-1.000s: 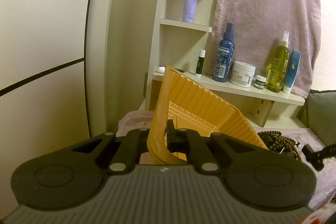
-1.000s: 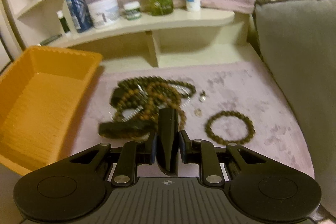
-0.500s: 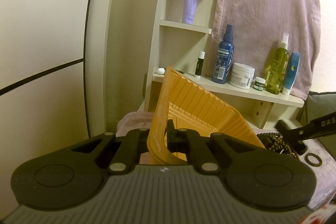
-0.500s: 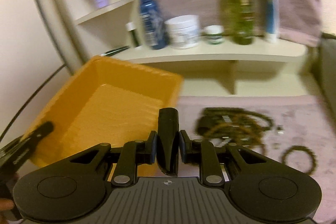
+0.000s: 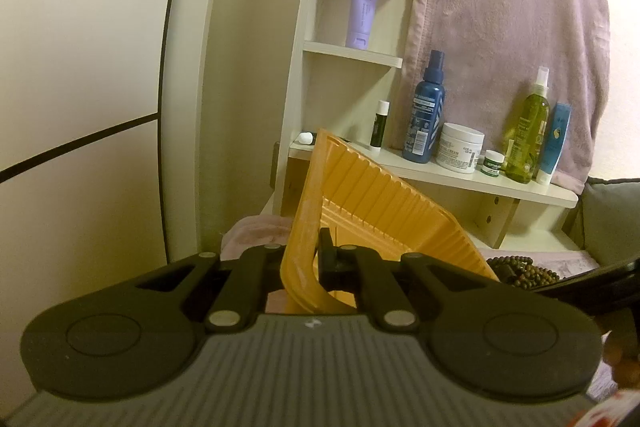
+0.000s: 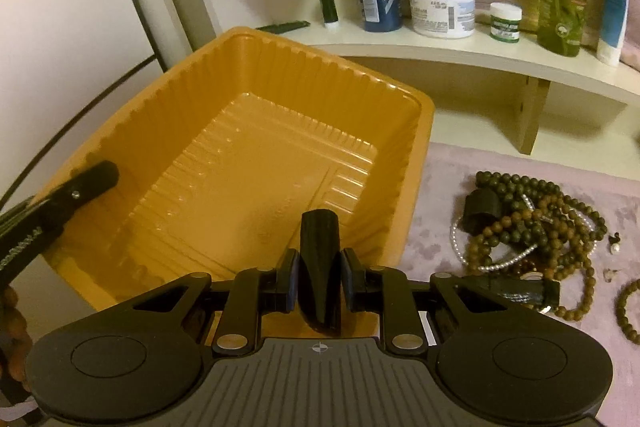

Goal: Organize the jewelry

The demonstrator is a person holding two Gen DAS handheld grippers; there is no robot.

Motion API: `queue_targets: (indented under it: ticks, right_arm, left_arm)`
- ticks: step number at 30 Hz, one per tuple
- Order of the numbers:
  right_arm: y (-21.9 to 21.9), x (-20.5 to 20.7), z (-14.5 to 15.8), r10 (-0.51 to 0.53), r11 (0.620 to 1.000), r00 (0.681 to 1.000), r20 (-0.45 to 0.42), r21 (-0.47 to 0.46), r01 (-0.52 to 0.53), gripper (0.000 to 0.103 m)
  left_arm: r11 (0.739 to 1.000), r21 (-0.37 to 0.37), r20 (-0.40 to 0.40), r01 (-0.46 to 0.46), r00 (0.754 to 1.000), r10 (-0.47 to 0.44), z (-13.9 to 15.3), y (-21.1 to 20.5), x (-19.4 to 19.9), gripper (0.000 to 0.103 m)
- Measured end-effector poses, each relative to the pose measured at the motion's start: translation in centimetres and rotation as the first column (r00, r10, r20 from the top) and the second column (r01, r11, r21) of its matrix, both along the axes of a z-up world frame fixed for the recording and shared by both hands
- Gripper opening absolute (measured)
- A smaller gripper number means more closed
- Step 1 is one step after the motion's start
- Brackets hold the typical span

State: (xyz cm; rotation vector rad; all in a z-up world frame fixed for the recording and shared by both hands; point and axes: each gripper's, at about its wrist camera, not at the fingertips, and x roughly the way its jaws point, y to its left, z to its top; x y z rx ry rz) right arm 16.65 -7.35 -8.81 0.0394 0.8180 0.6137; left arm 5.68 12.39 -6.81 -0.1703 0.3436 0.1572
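Left tool (image 5: 301, 263) clamps tray (image 6: 248, 163) rim | right tool (image 6: 318, 279) pinches dark piece (image 6: 319, 259), lower centre | I release low over tray floor

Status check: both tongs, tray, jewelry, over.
Left tongs clamped on orange tray rim. Right tongs holding black piece over empty tray. Bead pile on mat.

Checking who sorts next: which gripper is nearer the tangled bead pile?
Right. The right gripper holds a black piece over the orange tray beside the bead pile; the left gripper clamps the tray's far wall.
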Motion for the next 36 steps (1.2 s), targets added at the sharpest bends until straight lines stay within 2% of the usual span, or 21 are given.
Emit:
queue_targets:
  ticks: [8,19,22,24,27,31,36]
  right_arm:
    - [-0.5,-0.1,0.1,-0.007,1.0,1.0,0.0,0.021,0.007,0.022]
    - [-3.7,-1.7,1.6,-0.028,0.996,1.0,0.007,0.088,0.028,0.024]
    - [-5.0,-1.9,2.0,-0.053,0.992,0.999,0.001,0.111,0.053,0.033]
    - [-6.2,-2.0,2.1,-0.08,0.989,0.997,0.0,0.122,0.079,0.044]
    - [-8.0,-2.2,2.2,-0.117,0.984,0.993,0.016,0.138,0.113,0.046]
    - [-10.6,-3.0,2.3,-0.159,0.974,0.984,0.084,0.174,0.143,0.049]
    - [-12.8,-3.1,2.0,-0.212,0.972,0.974,0.081,0.119,0.202,0.054]
  left_arm:
    - [1.0,0.001,0.007,0.001,1.0,-0.001,0.1,-0.1,0.1,0.006]
    - [1.0,0.009,0.007,0.002,1.0,-0.002,0.1,-0.1,0.1,0.006]
    - [1.0,0.013,0.007,0.002,1.0,-0.002,0.1,-0.2,0.1,0.006]
    - [1.0,0.014,0.007,0.001,1.0,-0.001,0.0,-0.2,0.1,0.006]
    - [1.0,0.015,0.007,0.001,1.0,-0.001,0.0,-0.2,0.1,0.006]
    - [1.0,0.02,0.006,0.0,1.0,0.0,-0.1,-0.2,0.1,0.006]
    - [1.0,0.026,0.005,0.0,1.0,0.0,-0.1,-0.2,0.2,0.006]
